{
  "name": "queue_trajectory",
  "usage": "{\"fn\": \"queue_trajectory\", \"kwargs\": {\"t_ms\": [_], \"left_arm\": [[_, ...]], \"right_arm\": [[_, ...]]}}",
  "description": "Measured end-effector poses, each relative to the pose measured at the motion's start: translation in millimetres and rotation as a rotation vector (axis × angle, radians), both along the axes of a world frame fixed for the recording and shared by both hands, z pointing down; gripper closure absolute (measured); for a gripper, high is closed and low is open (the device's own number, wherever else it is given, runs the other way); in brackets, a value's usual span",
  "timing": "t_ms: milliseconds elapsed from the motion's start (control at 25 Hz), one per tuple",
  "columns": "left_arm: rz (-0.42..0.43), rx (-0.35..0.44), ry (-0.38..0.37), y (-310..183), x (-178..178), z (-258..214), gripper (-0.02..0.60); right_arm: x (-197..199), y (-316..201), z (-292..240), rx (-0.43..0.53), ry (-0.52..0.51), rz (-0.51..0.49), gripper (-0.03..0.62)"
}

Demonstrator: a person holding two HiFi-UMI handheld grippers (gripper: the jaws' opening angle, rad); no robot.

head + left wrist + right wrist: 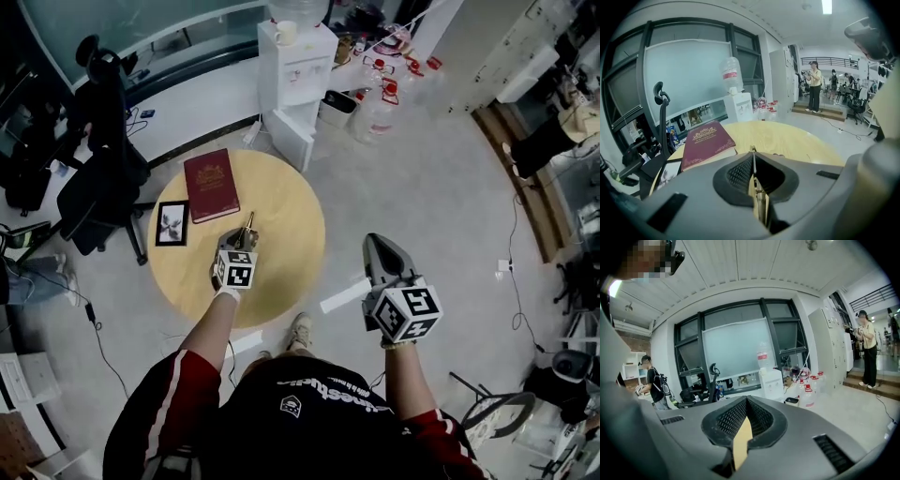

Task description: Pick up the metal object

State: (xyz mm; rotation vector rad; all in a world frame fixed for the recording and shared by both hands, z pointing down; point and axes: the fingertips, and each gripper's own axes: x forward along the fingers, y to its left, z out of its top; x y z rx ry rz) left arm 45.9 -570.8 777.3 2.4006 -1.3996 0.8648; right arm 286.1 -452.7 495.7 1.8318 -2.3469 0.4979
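A thin brass-coloured metal object [249, 222] sticks out past the tips of my left gripper [246, 234], which hangs over the middle of the round wooden table [291, 225]. In the left gripper view the same metal object [759, 201] stands on edge between the pads, and the left gripper [753, 154] is shut on it. My right gripper [375, 242] is off the table to the right, above the grey floor. In its own view the right gripper [746, 400] has its tips together and holds nothing.
A dark red book [211, 184] and a small black-framed picture [172, 223] lie on the table's far left. Beyond are a white water dispenser [295, 70], water bottles [384, 94] and an office chair [98, 178]. A person [814, 86] stands far off.
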Motion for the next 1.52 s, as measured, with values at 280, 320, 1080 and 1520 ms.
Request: {"fn": "queue_trajectory", "kwargs": {"t_ms": [280, 320, 1080, 1520], "left_arm": [[0.019, 0.015, 0.037, 16, 1, -25, 0.561], [0.017, 0.025, 0.039, 19, -1, -30, 0.561], [0.107, 0.169, 0.205, 107, -32, -145, 0.561], [0.178, 0.242, 0.319, 157, -60, -241, 0.561]], "right_arm": [[-8, 31, -24, 0.031, 0.016, 0.037, 0.565], [-10, 35, -27, 0.037, 0.021, 0.039, 0.565], [-69, 128, -68, 0.121, 0.054, 0.049, 0.565], [-103, 169, -89, 0.175, 0.063, 0.082, 0.565]]}}
